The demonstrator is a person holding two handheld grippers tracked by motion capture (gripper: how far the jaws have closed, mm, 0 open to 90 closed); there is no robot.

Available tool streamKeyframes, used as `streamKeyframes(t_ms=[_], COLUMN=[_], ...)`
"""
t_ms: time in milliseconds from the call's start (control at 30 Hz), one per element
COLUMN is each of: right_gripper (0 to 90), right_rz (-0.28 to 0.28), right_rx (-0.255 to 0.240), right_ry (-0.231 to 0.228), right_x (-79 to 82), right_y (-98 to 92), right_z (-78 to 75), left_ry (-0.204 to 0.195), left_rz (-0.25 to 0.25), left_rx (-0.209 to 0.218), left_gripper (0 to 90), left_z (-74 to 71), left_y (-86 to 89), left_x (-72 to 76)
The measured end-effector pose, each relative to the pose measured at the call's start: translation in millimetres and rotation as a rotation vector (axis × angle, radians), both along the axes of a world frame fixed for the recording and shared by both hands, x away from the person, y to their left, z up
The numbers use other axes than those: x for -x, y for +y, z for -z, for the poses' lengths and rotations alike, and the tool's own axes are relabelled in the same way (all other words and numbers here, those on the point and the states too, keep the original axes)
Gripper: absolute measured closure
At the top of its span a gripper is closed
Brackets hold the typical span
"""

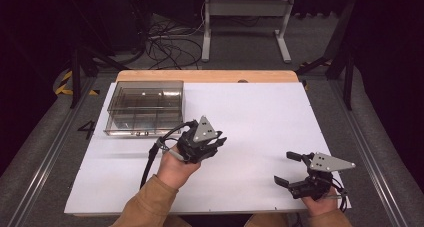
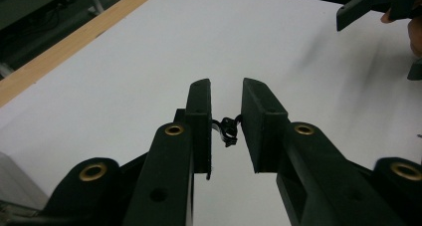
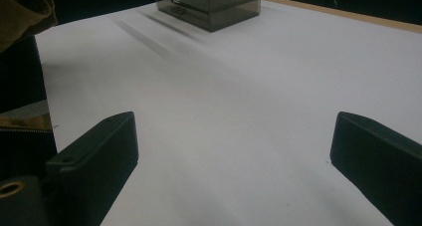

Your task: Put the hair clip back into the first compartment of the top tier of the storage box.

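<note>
Two grippers: left gripper (image 2: 226, 111) fingers pinch a small black clip (image 2: 228, 131); right gripper (image 1: 289, 168) fingers spread wide.

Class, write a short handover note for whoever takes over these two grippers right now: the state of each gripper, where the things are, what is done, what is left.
Left gripper: jaws nearly closed on a small black part, held above the white table.
Right gripper: wide open, holding nothing, near the table's front right.
Clear compartment box: far left of the table; contents too dim to tell.
Done: the part is picked up.
Left: probably carry it to the box and release it.
</note>
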State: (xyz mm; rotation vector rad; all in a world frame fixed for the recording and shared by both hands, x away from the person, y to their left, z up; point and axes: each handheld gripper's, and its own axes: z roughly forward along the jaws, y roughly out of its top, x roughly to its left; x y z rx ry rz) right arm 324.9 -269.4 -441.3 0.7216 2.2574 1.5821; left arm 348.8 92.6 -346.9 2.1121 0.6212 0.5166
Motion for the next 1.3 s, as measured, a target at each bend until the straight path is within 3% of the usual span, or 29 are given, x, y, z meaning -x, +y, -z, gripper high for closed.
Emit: streamKeyframes(t_ms=[467, 600, 1300], right_gripper=[5.2, 5.2, 5.2], right_rz=[-0.007, -0.012, -0.030], right_rx=[-0.001, 0.001, 0.001], right_ry=[0.007, 0.008, 0.019], right_x=[-2.4, -3.6, -9.1], right_y=[1.6, 2.7, 8.3], right_z=[0.5, 0.9, 1.9], left_ry=[-0.015, -0.023, -0.025], left_rz=[-0.057, -0.079, -0.206], left_rx=[-0.011, -0.030, 0.009], left_gripper=[74.9, 74.9, 74.9], left_z=[-11.8, -13.1, -22.7], left_y=[34.1, 43.8, 99.6], left_x=[-1.5, -0.9, -0.1])
